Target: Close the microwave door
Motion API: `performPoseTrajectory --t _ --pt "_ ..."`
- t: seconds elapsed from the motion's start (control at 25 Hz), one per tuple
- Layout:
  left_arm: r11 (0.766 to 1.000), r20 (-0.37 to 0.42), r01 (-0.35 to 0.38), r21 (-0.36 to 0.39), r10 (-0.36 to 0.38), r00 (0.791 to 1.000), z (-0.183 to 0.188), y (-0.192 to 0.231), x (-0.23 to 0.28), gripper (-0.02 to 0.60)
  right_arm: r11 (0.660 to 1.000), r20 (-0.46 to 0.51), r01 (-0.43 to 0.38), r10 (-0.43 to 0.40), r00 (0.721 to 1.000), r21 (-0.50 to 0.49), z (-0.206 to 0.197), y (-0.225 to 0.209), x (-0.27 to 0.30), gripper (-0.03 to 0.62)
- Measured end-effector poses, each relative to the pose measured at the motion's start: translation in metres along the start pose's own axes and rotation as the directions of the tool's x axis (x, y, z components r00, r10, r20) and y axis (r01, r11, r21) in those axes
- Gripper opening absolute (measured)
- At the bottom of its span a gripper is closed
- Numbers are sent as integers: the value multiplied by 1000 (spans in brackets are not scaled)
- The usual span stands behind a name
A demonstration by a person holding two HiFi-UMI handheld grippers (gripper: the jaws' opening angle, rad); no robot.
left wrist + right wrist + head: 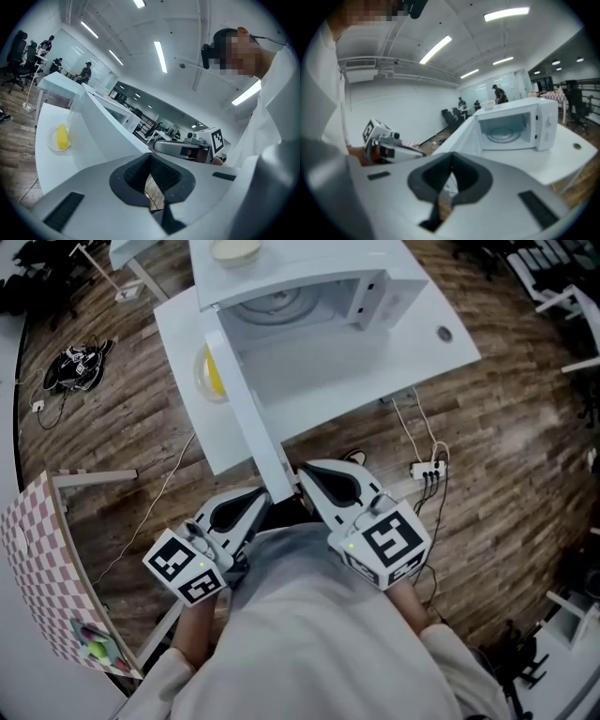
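The white microwave (pixel 309 287) stands on a white table (pixel 431 352) with its cavity showing; in the right gripper view the microwave (pixel 515 126) holds a glass turntable. Its door (pixel 246 409) is swung wide open and its free edge reaches down between my two grippers. The left gripper (pixel 261 501) is shut and empty, just left of the door's edge. The right gripper (pixel 306 476) is shut and empty, just right of it. The left gripper view has the left gripper (pixel 151 176) with the door (pixel 108 126) beside it. The right gripper (pixel 451 180) points toward the door (pixel 461 133).
A plate with a yellow item (pixel 211 371) sits on the table behind the open door. A bowl (pixel 236 249) rests on the microwave's top. On the wooden floor lie a power strip (pixel 427 470) and cables (pixel 80 362); a checkered board (pixel 37 559) stands at the left.
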State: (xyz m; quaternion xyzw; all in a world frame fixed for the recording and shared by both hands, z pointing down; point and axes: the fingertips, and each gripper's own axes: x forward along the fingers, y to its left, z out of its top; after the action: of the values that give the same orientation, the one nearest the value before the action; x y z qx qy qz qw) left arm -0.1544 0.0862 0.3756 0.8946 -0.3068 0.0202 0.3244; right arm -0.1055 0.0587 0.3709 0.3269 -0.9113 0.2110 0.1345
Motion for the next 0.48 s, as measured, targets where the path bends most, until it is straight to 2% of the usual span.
performPoseTrajectory --t 0.48 --pt "1000 -7 25 -18 -25 1000 2 -4 17 17 1000 -14 -6 6 1000 -1 0 -11 -7 17"
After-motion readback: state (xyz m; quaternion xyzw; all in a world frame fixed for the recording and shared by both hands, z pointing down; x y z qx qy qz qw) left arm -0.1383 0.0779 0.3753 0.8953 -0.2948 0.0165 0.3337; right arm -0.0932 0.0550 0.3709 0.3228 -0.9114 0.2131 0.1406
